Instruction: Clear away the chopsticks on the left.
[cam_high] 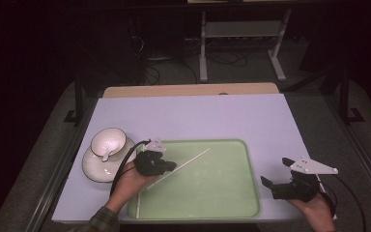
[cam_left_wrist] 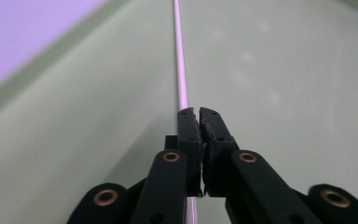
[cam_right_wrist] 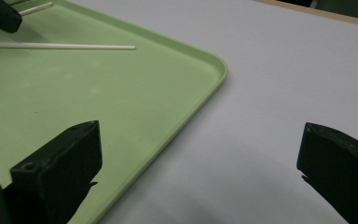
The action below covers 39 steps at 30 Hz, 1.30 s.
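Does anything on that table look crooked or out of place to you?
Nothing is spilled or broken. One white stick lies slanted across the green tray, pinched by the left hand-held gripper. The cup leans a little on its saucer, beside the tray.

no readable text, labels, numbers or signs anywhere.

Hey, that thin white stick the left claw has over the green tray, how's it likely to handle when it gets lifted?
The white stick looks straight along its whole length, so probably stiff. It is very thin, so likely light and perhaps easy to snap. Round and smooth-looking, it may pivot or slip in the left claw, which grips it away from its middle, and roll if dropped on the green tray.
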Motion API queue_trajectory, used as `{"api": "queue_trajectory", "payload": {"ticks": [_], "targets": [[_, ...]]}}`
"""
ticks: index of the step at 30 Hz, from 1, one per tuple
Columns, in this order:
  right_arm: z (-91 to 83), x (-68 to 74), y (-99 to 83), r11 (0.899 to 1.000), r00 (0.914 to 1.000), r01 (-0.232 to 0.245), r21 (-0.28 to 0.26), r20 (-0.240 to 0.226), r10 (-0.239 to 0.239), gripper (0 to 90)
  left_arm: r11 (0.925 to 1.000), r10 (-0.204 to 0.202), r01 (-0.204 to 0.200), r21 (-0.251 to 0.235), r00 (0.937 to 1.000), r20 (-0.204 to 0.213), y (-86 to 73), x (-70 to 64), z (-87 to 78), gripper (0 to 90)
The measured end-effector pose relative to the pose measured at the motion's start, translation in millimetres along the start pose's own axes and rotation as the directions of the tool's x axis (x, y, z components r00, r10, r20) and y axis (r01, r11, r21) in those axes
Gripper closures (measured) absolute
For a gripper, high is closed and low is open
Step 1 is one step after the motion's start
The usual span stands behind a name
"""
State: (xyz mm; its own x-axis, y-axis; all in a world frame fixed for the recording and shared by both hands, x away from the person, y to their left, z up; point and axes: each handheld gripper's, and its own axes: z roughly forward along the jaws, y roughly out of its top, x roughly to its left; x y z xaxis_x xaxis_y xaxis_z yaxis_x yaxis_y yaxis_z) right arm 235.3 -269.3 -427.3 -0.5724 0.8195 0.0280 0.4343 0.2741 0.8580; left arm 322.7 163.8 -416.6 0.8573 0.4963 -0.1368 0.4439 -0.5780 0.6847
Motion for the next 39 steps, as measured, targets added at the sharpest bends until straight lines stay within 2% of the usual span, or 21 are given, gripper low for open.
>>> {"api": "queue_trajectory", "payload": {"ticks": [3, 6, 11, 15, 18, 21, 30, 33, 39], "targets": [[0.0, 0.2, 0.0, 1.000, 1.0000, 0.000, 0.000, -0.001, 0.000, 0.0, 0.9994, 0.033, -0.033, -0.010, 0.9995, 0.002, 10.4, 1.2, 6.7, 89.7], [-0.8, 0.0, 0.4, 1.000, 1.0000, -0.001, -0.005, -0.002, 0.001, 0.0, 0.9994, 0.034, -0.034, -0.007, 0.9993, 0.017, 19.4, 3.3, 15.0, 89.8], [-1.2, -1.2, 0.2, 1.000, 1.0000, -0.006, -0.009, -0.005, 0.006, 0.0, 0.9982, 0.060, -0.060, -0.007, 0.9981, 0.014, 32.8, 6.9, 27.0, 89.9], [-1.1, -1.0, 0.9, 1.000, 1.0000, -0.002, -0.011, -0.007, 0.002, 0.0, 0.9987, 0.041, -0.041, -0.031, 0.9988, 0.025, 43.4, 9.0, 37.6, 90.0], [-1.5, -0.9, 1.0, 1.000, 1.0000, -0.005, -0.014, -0.008, 0.005, 0.0, 0.9987, 0.038, -0.036, -0.036, 0.9977, 0.056, 52.6, 9.5, 47.0, 90.0], [-1.0, -1.8, 0.6, 1.000, 0.9999, -0.005, -0.010, -0.011, 0.005, 0.0, 0.9983, 0.039, -0.036, -0.047, 0.9967, 0.071, 62.0, 8.8, 57.7, 90.0], [-2.2, -1.8, 1.1, 1.000, 0.9999, -0.007, -0.019, -0.012, 0.007, 0.0, 0.9986, 0.053, -0.053, -0.001, 0.9959, 0.074, 80.4, 7.1, 93.9, 90.0], [-2.1, -2.1, 0.6, 1.000, 0.9999, -0.009, -0.016, -0.014, 0.009, 0.0, 0.9993, 0.037, -0.037, -0.001, 0.9958, 0.083, 83.5, 9.5, 102.2, 90.0], [-4.5, -2.3, 0.9, 1.000, 0.9998, -0.012, -0.026, -0.013, 0.012, 0.0, 0.9996, 0.021, -0.022, 0.015, 0.9976, 0.066, 86.7, 13.5, 114.9, 90.0]]}}
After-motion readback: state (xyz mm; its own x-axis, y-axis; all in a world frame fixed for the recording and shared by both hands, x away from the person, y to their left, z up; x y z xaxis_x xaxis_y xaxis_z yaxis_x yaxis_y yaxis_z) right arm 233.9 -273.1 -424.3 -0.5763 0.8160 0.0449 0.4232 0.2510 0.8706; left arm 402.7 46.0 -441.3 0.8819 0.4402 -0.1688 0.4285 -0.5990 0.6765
